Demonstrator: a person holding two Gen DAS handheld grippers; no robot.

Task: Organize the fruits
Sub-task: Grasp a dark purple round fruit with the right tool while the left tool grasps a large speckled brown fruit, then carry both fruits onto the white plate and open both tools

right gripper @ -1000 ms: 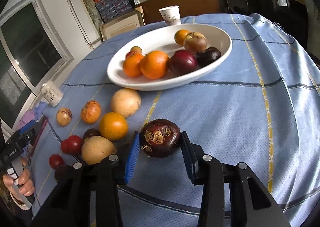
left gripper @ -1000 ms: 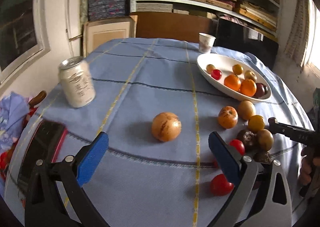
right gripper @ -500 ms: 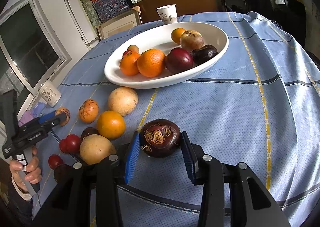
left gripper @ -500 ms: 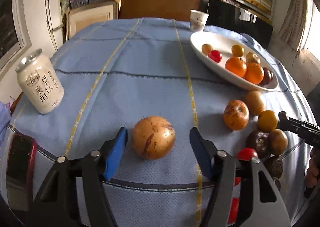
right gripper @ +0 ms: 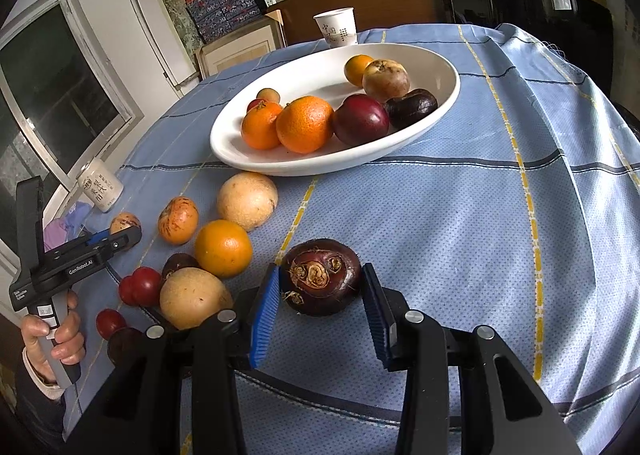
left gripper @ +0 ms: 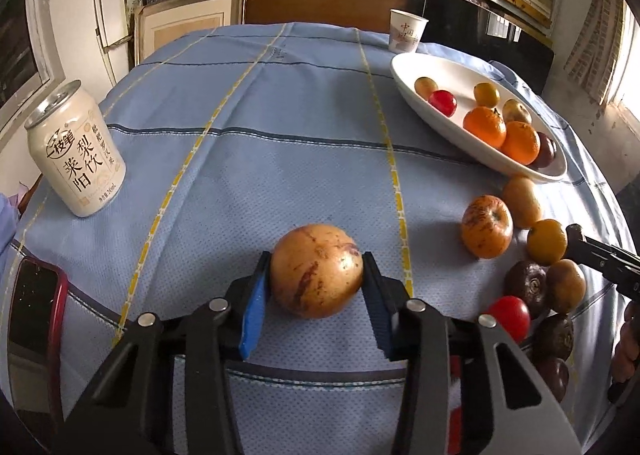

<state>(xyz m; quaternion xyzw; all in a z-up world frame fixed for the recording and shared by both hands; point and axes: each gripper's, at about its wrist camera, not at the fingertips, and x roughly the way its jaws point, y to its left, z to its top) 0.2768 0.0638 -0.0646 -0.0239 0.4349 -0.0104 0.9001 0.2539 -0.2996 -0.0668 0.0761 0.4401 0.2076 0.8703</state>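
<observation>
Blue pads now frame the streaked yellow fruit (left gripper: 317, 270) on the tablecloth (left gripper: 280, 159): a second ago the left gripper (left gripper: 316, 295) hung wide open and short of it, and since then it has come in low over the cloth while its jaws have just been closing around the fruit. Both pads sit against the fruit's sides, so the grasp looks made, though the fruit rests on the cloth and nothing is lifted yet. The next step is probably a carry to the white oval dish (left gripper: 404, 71), which already holds several fruits.

The right gripper (right gripper: 320, 297) is unchanged, its jaws narrow and clamped on the dark maroon fruit (right gripper: 320, 281), which also sits on the cloth, in front of the dish.

The left wrist view shows what the right lacks in detail: the drinks can (left gripper: 76, 159) standing upright to the left and a red-edged phone (left gripper: 36, 307) at the table's near corner. The right wrist view alone shows the left gripper from outside, the hand (right gripper: 56, 335) on its handle, and the loose cluster of fruits (right gripper: 224, 249) between the two tools waiting to be sorted.
</observation>
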